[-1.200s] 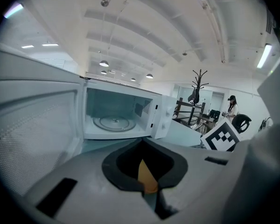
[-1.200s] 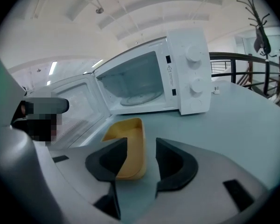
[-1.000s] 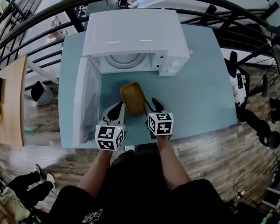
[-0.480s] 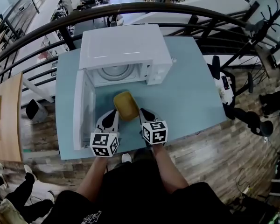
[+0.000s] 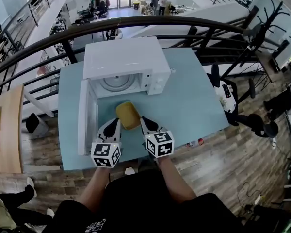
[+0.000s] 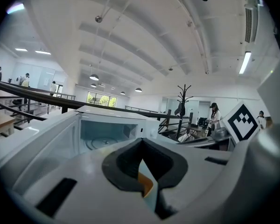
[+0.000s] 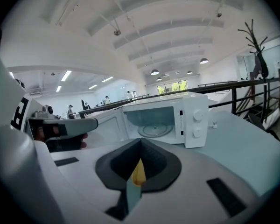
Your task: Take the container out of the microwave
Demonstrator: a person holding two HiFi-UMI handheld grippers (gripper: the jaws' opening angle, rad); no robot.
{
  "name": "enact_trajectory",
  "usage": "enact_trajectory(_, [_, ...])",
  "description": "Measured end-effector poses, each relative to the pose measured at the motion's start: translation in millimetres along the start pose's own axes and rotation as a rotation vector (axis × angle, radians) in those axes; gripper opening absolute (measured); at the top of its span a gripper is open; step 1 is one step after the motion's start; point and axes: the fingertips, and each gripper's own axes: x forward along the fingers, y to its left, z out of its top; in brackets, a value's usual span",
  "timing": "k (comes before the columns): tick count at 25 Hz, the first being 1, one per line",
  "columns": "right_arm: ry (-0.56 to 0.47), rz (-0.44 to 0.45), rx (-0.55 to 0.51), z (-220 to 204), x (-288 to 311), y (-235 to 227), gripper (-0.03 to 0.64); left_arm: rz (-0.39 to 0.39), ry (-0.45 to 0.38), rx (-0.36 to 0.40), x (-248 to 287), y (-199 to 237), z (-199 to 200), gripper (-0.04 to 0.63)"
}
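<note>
The yellow container (image 5: pixel 127 114) sits on the teal table (image 5: pixel 189 106) just in front of the open white microwave (image 5: pixel 121 57), whose cavity holds only its glass turntable (image 5: pixel 117 83). My left gripper (image 5: pixel 114 123) hovers at the container's near left corner, jaws together. My right gripper (image 5: pixel 144 121) hovers at the near right corner; its jaws have just been closing, with nothing between them. Neither grips the container. In the left gripper view, the gripper (image 6: pixel 142 164) shows a sliver of the container (image 6: pixel 148 185) beyond its tips. The right gripper (image 7: pixel 137 164) likewise shows the container (image 7: pixel 138 173).
The microwave door (image 5: pixel 83 115) stands swung open to the left, beside my left gripper. A black railing (image 5: pixel 136 23) curves behind the table. A dark stand (image 5: pixel 223 89) is off the table's right edge. Wooden floor lies below the near edge.
Both grippers have lifted and drawn slightly back from the container's sides. The right gripper's jaws went from spread to together. The container stays on the table.
</note>
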Motion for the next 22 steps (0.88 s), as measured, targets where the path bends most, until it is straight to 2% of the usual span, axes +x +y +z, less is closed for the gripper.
enact_trajectory(9, [-0.079,0.024,-0.039,32,-34,2,0.006,0.008,-0.052,0.004,-9,-18,16,0.006])
enact_trajectory(16, [-0.069,0.065,-0.062,41,-45,-17,0.006,0.063,-0.074,0.001,-4,-23,31,0.006])
enact_trajectory(22, [-0.105,0.102,-0.06,59,-59,-31,0.006,0.097,-0.111,0.019,-6,-30,49,0.006])
